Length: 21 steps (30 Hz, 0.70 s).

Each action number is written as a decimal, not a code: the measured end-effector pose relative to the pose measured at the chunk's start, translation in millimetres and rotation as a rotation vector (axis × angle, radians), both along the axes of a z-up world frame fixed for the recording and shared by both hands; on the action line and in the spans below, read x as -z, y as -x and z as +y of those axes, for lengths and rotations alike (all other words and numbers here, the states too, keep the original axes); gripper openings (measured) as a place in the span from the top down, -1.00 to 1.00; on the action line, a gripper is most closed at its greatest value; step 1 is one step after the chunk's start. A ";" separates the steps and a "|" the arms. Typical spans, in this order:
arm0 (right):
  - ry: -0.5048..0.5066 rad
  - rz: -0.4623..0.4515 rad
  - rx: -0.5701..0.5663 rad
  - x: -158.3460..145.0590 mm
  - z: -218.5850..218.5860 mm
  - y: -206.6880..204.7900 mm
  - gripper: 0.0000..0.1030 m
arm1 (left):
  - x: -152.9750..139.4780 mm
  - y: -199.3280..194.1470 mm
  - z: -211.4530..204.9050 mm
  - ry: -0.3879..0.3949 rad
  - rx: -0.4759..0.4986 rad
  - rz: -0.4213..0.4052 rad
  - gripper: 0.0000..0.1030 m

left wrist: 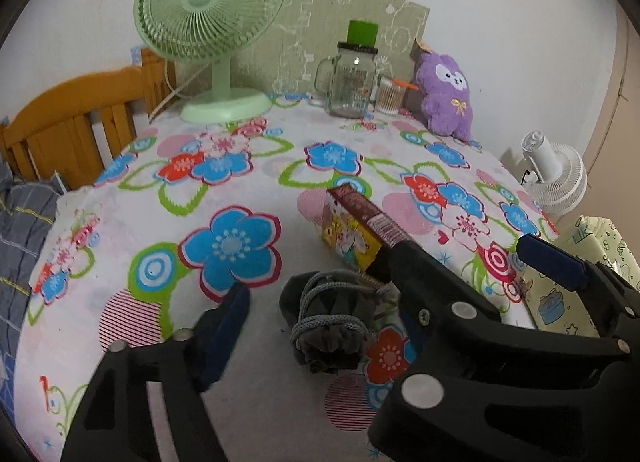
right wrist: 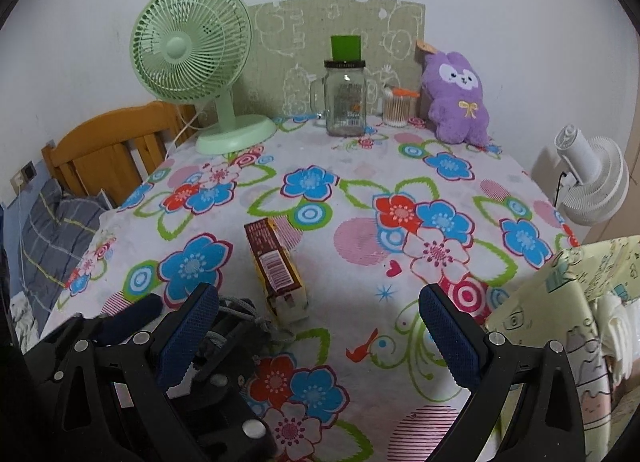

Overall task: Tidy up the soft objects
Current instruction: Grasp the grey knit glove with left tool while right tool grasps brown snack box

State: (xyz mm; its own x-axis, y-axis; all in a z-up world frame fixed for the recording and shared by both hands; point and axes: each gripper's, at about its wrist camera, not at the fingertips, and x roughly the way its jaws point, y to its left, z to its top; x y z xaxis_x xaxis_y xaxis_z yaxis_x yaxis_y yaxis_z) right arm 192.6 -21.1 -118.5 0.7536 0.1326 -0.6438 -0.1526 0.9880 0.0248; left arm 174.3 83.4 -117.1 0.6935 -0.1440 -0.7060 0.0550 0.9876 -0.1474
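We've got both grippers low over the table (right wrist: pixel 360 165), angled down at the floral cloth.

The left gripper (left wrist: pixel 316 322) straddles the grey drawstring pouch (left wrist: pixel 332 322). The pouch lies flat on the cloth, long axis running away from the gripper, cinched mouth and knotted cord towards us. The jaws stand part-open around it; we see a gap on the left side, and on the right we can't tell if the pad touches.

The right gripper (right wrist: pixel 316 326) sits just right of the left one, jaws wide with nothing between them, only cloth. In its view the left gripper's body covers most of the pouch.

Just beyond the pouch there's a small printed carton (right wrist: pixel 276 270), lying on the cloth with its long axis pointing away from both grippers.

Far edge of the table, ahead-left to ahead-right: green desk fan (right wrist: pixel 192 61), glass mug jar (right wrist: pixel 346 101) with a green lid, cup of cotton swabs (right wrist: pixel 396 109), purple plush toy (right wrist: pixel 458 97) propped upright against the wall.

Left of the table is a wooden bed headboard (right wrist: pixel 116 145) and grey plaid bedding (right wrist: pixel 52 221). To the right are a white fan (right wrist: pixel 592 181) and a patterned pale-yellow cover (right wrist: pixel 560 322).
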 end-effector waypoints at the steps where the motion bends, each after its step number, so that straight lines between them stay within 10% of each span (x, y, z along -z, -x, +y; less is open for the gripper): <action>1: -0.001 0.004 0.000 1.7 0.4 -1.2 -0.97 | 1.7 -1.0 0.6 0.006 0.002 0.008 -0.35; 8: -0.005 0.023 -0.002 9.1 2.8 -7.1 -0.97 | 8.8 -4.3 2.6 0.035 0.018 0.018 0.27; 21: -0.020 0.034 -0.040 14.9 23.5 -15.9 -0.74 | 6.8 -4.5 27.7 -0.055 -0.095 0.010 0.34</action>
